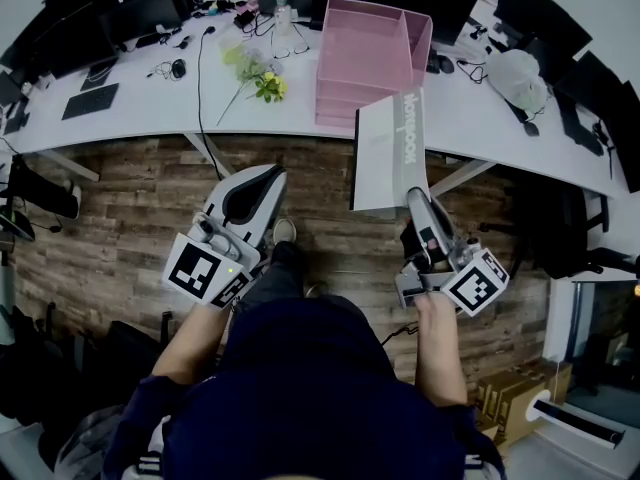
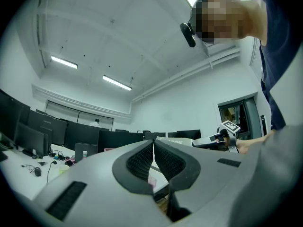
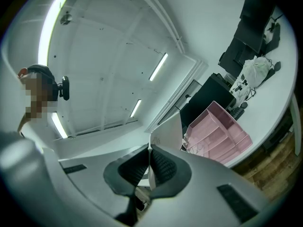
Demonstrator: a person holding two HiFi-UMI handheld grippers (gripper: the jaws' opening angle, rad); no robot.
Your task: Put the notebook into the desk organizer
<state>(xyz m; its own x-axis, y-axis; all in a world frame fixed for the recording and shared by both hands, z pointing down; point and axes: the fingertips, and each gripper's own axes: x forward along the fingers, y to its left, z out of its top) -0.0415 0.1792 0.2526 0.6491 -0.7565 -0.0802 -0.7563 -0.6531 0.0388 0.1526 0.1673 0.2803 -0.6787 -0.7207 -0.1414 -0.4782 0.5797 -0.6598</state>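
The notebook is white with a grey spine, and my right gripper is shut on its lower edge, holding it upright over the desk's front edge. Just beyond it the pink desk organizer stands on the white desk. In the right gripper view the notebook rises from between the closed pads of the right gripper, with the organizer behind it to the right. My left gripper hangs over the floor, shut and empty. In its own view the left gripper has its pads together.
On the desk lie a flower bunch, a plastic bottle, cables, keyboards and a white bag, with dark monitors along the back. Desk legs stand on the wood floor below. Cardboard boxes sit at lower right.
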